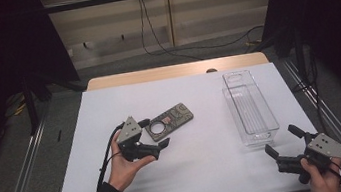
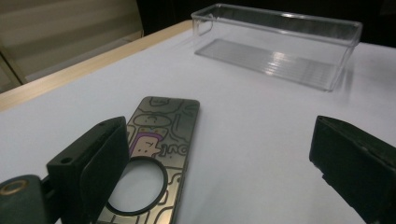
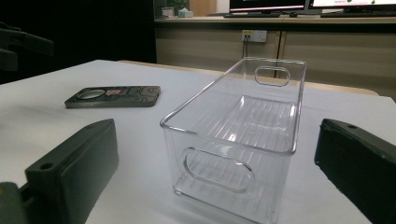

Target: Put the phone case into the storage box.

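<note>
Nearest, at the right front corner of the table (image 1: 204, 172), the right gripper (image 1: 282, 142) rests low in the person's hand with its jaws spread wide and nothing between them; in the right gripper view they frame the near end of the clear plastic bin (image 3: 243, 140) without touching it. A little farther in and to the left, the left gripper (image 1: 156, 133) is also spread and empty, its jaws straddling the near end of the phone case (image 1: 168, 120). In the left gripper view one jaw sits just over the case's round camera cutout while the other stands well apart on bare white tabletop.

The phone case lies flat near the table's middle, its patterned side up, well apart from the bin, which stands empty along the right side and runs near to far.

The step in hand looks like the reach for the case, not yet a grasp. The next move likely calls for lowering the left jaws over the case's thin edges and closing on them; being so flat, it may slip.
</note>
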Demonstrator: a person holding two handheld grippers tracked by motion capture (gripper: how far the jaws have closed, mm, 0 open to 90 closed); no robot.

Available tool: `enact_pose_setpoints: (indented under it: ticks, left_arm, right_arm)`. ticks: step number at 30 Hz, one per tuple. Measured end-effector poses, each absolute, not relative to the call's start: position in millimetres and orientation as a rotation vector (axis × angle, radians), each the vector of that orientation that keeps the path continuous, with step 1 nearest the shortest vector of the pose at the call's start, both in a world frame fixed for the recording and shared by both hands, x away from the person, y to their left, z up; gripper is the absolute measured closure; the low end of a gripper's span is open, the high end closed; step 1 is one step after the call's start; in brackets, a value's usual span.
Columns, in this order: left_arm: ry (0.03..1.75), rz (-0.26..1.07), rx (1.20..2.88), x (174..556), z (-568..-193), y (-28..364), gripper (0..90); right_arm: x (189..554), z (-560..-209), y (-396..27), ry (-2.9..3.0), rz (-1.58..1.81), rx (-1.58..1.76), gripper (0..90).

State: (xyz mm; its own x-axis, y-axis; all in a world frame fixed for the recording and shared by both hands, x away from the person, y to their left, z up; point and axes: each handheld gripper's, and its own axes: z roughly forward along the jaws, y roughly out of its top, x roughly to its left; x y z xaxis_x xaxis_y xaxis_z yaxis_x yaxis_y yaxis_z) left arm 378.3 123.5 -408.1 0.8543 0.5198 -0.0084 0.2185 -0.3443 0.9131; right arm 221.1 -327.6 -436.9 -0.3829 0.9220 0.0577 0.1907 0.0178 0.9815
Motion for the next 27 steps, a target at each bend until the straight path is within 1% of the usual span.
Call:
enact_pose_setpoints:
  ticks: [2, 5, 7, 8, 9, 11, 12, 13, 14, 15, 16, 17, 18, 19, 21, 22, 24, 25, 26, 27]
  left_arm:
    - [0.549, 0.339, 1.926, 380, -408, 123, 5.1]
    - [0.577, 0.292, 1.94, 387, -410, 120, 6.4]
    - [0.576, 0.296, 1.952, 392, -408, 119, 6.8]
    - [0.572, 0.303, 1.962, 395, -407, 118, 12.9]
    - [0.582, 0.282, 1.946, 398, -406, 118, 16.2]
    - [0.587, 0.282, 1.952, 401, -406, 116, 17.8]
    - [0.587, 0.282, 1.952, 401, -406, 116, 20.5]
    - [0.586, 0.289, 1.949, 402, -406, 115, 20.5]
    - [0.586, 0.281, 1.946, 404, -407, 115, 23.1]
    - [0.588, 0.259, 1.941, 405, -408, 115, 30.6]
    - [0.588, 0.259, 1.941, 405, -408, 115, 34.7]
    - [0.579, 0.273, 1.953, 405, -408, 116, 34.7]
    - [0.581, 0.267, 1.958, 405, -408, 117, 37.3]
    - [0.59, 0.246, 1.953, 405, -407, 118, 37.3]
    - [0.588, 0.252, 1.946, 404, -406, 119, 47.2]
    - [0.583, 0.241, 1.951, 404, -406, 120, 48.8]
    - [0.579, 0.22, 1.957, 404, -406, 120, 55.5]
    - [0.572, 0.209, 1.963, 404, -406, 120, 61.2]
    - [0.564, 0.199, 1.966, 403, -406, 120, 61.2]
    - [0.553, 0.195, 1.982, 403, -406, 119, 66.7]
  right_arm:
    - [221, -437, -328, 1.641, 1.418, 1.152, 0.0]
    - [221, -437, -328, 1.642, 1.418, 1.151, 0.0]
    - [221, -437, -328, 1.641, 1.417, 1.153, 0.0]
    - [221, -437, -328, 1.64, 1.417, 1.152, 0.0]
    - [221, -437, -328, 1.641, 1.416, 1.151, 0.0]
    - [221, -437, -328, 1.641, 1.415, 1.151, 0.0]
    - [221, -437, -328, 1.641, 1.415, 1.151, 0.0]
    - [221, -437, -328, 1.64, 1.415, 1.152, 0.0]
    - [221, -437, -328, 1.642, 1.413, 1.15, 0.0]
    - [221, -437, -328, 1.639, 1.414, 1.152, 0.0]
    - [221, -437, -328, 1.639, 1.414, 1.152, 0.0]
    - [221, -437, -328, 1.64, 1.414, 1.152, 0.0]
    - [221, -437, -328, 1.643, 1.413, 1.149, 0.0]
    - [221, -437, -328, 1.643, 1.413, 1.149, 0.0]
    - [221, -437, -328, 1.643, 1.414, 1.15, 0.0]
    - [221, -437, -328, 1.642, 1.414, 1.149, 0.0]
    - [220, -437, -328, 1.645, 1.412, 1.147, 0.0]
    - [220, -437, -328, 1.645, 1.41, 1.147, 0.0]
    - [220, -437, -328, 1.645, 1.41, 1.147, 0.0]
    - [220, -437, -328, 1.646, 1.411, 1.147, 0.0]
